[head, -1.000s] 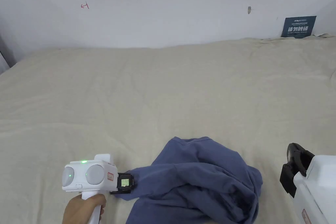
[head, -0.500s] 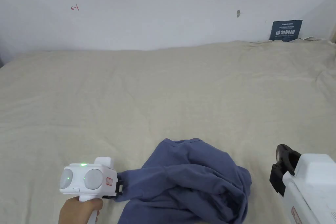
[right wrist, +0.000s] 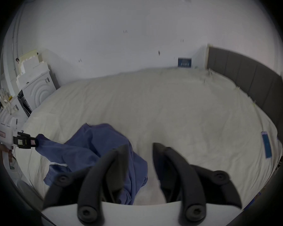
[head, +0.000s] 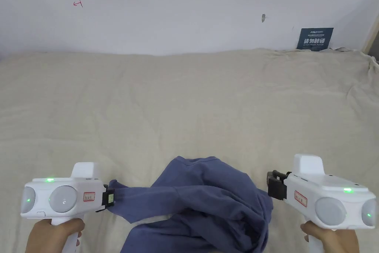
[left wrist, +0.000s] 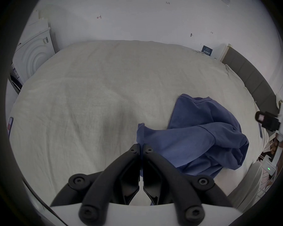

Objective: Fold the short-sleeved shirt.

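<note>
A crumpled blue short-sleeved shirt (head: 207,202) lies on the near edge of the beige bed (head: 185,109). My left gripper (head: 110,198) is shut on an edge of the blue shirt (left wrist: 194,139) and holds it stretched out to the left, a little above the sheet. In the left gripper view its jaws are pressed together on the cloth. My right gripper (head: 273,185) hovers just right of the shirt heap (right wrist: 95,151), open, jaws well apart with nothing between them.
The bed sheet stretches wide behind the shirt to a white wall. A dark blue sign (head: 314,39) leans at the back right. A grey padded headboard (right wrist: 252,82) bounds the bed's right side. White appliances (right wrist: 38,89) stand off the bed's left.
My left gripper has pulled the shirt's edge further left, drawing the cloth out. My right gripper has come in from the lower right corner to beside the shirt.
</note>
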Demonstrator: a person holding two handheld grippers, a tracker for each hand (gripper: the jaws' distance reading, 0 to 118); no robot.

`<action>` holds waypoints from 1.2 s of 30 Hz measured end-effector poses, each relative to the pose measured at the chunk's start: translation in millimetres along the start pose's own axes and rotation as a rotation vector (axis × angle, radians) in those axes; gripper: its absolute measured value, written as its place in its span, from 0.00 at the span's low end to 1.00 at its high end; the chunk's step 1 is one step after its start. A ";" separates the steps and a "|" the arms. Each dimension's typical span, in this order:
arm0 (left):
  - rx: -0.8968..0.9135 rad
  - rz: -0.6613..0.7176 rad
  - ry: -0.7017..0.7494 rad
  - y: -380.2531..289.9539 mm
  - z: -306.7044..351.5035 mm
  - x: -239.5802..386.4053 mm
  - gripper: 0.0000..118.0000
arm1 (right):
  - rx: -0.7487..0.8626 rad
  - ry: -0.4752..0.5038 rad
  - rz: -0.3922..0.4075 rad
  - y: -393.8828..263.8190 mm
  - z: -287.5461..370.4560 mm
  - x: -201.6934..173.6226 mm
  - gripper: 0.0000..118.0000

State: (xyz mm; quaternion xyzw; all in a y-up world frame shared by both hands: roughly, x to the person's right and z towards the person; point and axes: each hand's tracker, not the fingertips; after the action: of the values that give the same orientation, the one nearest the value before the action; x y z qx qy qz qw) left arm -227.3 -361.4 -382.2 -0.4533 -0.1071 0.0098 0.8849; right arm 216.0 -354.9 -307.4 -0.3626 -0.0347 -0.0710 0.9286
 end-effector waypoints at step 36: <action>0.123 0.037 -0.044 29.7 30.4 -1.3 0.00 | 0.085 0.080 -0.029 43.8 -3.4 3.7 0.04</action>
State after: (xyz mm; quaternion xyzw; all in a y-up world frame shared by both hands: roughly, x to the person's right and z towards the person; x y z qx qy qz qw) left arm -232.2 -319.7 -389.1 -0.3997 -0.1174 0.0428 0.9081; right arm 226.6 -325.7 -338.7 -0.3193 -0.0059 -0.0976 0.9426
